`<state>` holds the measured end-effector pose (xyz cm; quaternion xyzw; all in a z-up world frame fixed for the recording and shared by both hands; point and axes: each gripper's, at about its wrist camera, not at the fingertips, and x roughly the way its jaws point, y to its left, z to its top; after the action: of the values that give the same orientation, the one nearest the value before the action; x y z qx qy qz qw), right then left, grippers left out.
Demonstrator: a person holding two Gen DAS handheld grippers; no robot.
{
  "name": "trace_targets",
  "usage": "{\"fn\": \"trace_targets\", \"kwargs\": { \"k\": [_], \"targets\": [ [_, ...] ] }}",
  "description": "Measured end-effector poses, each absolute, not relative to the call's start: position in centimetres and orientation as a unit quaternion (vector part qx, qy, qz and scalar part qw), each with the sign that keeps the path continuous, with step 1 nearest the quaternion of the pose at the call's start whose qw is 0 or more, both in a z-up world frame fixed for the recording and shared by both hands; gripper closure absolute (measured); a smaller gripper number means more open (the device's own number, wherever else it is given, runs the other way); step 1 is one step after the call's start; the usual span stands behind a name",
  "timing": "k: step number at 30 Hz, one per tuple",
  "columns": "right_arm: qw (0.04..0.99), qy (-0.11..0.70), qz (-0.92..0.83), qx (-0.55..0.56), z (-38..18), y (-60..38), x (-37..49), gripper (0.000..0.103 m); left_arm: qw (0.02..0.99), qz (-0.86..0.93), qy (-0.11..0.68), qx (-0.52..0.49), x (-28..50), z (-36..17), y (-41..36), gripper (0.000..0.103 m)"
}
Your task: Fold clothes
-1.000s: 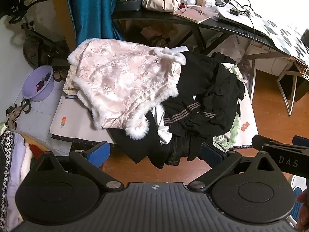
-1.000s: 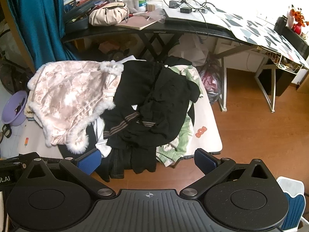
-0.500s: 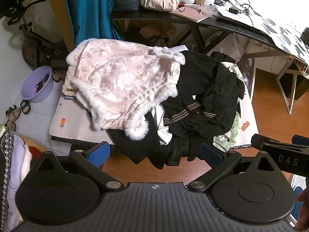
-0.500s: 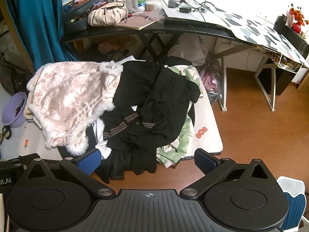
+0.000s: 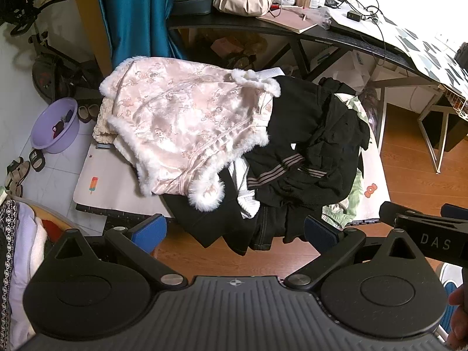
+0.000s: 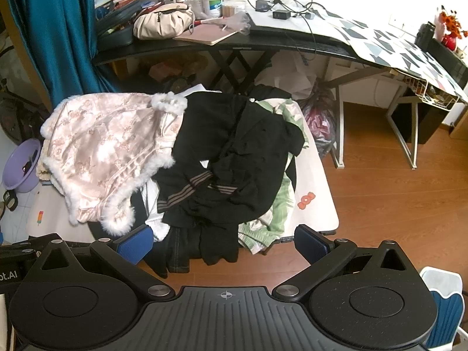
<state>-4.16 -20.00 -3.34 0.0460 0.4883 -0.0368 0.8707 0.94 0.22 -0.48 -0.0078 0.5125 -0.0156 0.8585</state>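
A heap of clothes lies on a small white table (image 5: pixel 108 184) (image 6: pixel 318 199). On its left is a pink floral garment with white fur trim (image 5: pixel 187 122) (image 6: pixel 108 152). A black top with grey stripes (image 5: pixel 307 152) (image 6: pixel 234 161) covers the middle, over a green-and-white piece (image 6: pixel 278 210) and dark jeans (image 5: pixel 263 228) hanging off the near edge. My left gripper (image 5: pixel 235 231) is open and empty, held above the floor before the table's near edge. My right gripper (image 6: pixel 223 242) is open and empty, also just short of the near edge.
A black desk (image 6: pixel 263 44) cluttered with a beige bag (image 6: pixel 163 23), bottles and cables stands behind the table. A teal curtain (image 5: pixel 131 14) hangs at back left. A purple basin (image 5: pixel 55 125) sits on the tiled floor at left. Folded clothes (image 5: pixel 17 248) lie at lower left.
Both grippers have drifted very slightly; the clothes pile has not moved. Both stay open.
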Motion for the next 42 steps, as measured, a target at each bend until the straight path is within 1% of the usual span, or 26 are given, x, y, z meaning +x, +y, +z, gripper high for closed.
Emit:
{"fn": "trace_targets", "kwargs": {
  "k": [36, 42],
  "targets": [
    [0.869, 0.491, -0.036, 0.040, -3.2, -18.6, -3.7, 0.001, 0.850, -0.018, 0.526, -0.009, 1.5, -1.0, 1.8, 0.001],
    [0.880, 0.473, -0.039, 0.022, -2.6, -17.8, -3.3, 0.001, 0.844, -0.031, 0.535, -0.020, 2.2, -1.3, 2.4, 0.001]
  ]
}}
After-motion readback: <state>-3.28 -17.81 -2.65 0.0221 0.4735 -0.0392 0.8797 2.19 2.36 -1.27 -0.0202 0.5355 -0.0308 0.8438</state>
